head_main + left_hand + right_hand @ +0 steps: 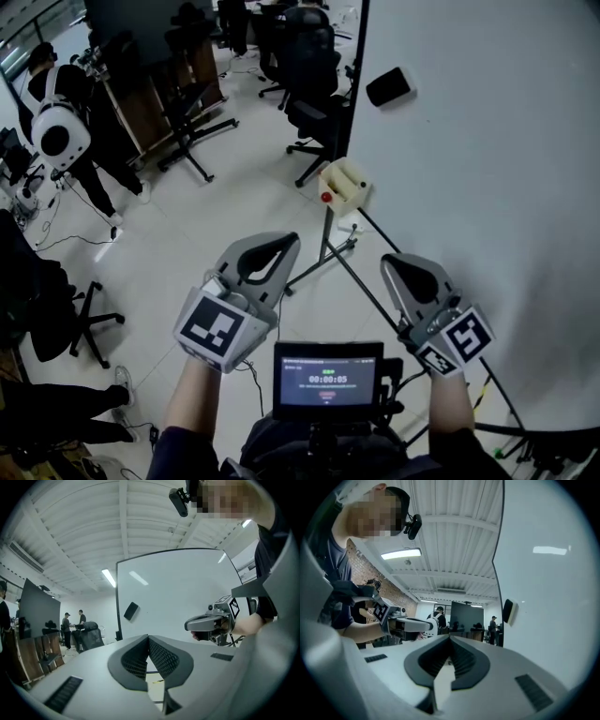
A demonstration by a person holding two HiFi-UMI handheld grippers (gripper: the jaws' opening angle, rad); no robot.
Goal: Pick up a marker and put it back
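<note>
A cream marker holder hangs at the left edge of the whiteboard. A red marker end pokes out of its front. My left gripper hovers below and left of the holder, shut and empty. To the right, my right gripper is held close to the board's lower part, also shut with nothing in it. In the left gripper view the jaws meet at the left gripper's tip, and the right gripper shows beyond. The right gripper view shows the right gripper's closed tips.
A black eraser sticks to the board above the holder. The board's stand legs spread over the floor below. Office chairs and a person stand farther back. A small screen sits at my chest.
</note>
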